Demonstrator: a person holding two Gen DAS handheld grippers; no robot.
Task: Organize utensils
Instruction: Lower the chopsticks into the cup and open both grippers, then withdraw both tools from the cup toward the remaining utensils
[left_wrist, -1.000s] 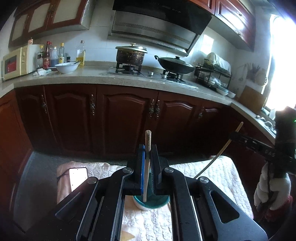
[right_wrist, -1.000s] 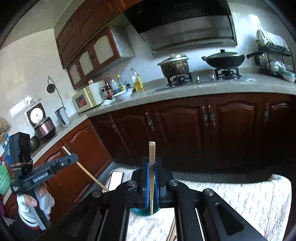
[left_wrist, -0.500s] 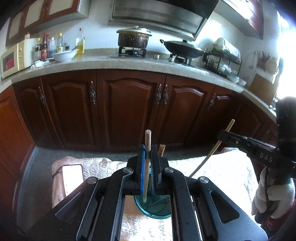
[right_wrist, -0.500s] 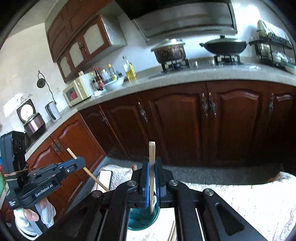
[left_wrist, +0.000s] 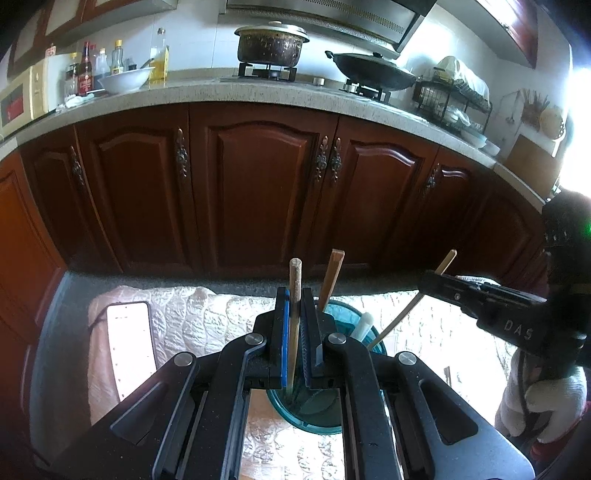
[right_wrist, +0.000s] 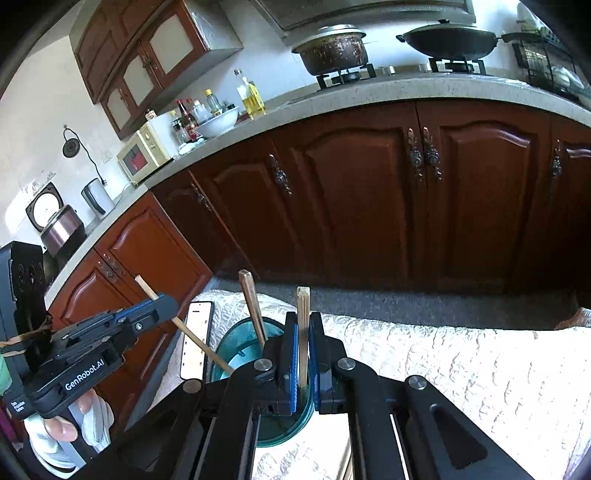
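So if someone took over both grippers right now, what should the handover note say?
Left gripper: shut on a round wooden chopstick, its tip inside the teal glass cup.
Right gripper: shut on a square pale bamboo chopstick, lowered into the same cup.
Done: a brown chopstick and a white utensil already stand in the cup.
Left: release both chopsticks.

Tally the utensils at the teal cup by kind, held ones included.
Chopsticks: 3 (round chopstick in left gripper, square chopstick in right gripper, brown chopstick standing in teal cup)
White-handled utensil: 1
Total: 4
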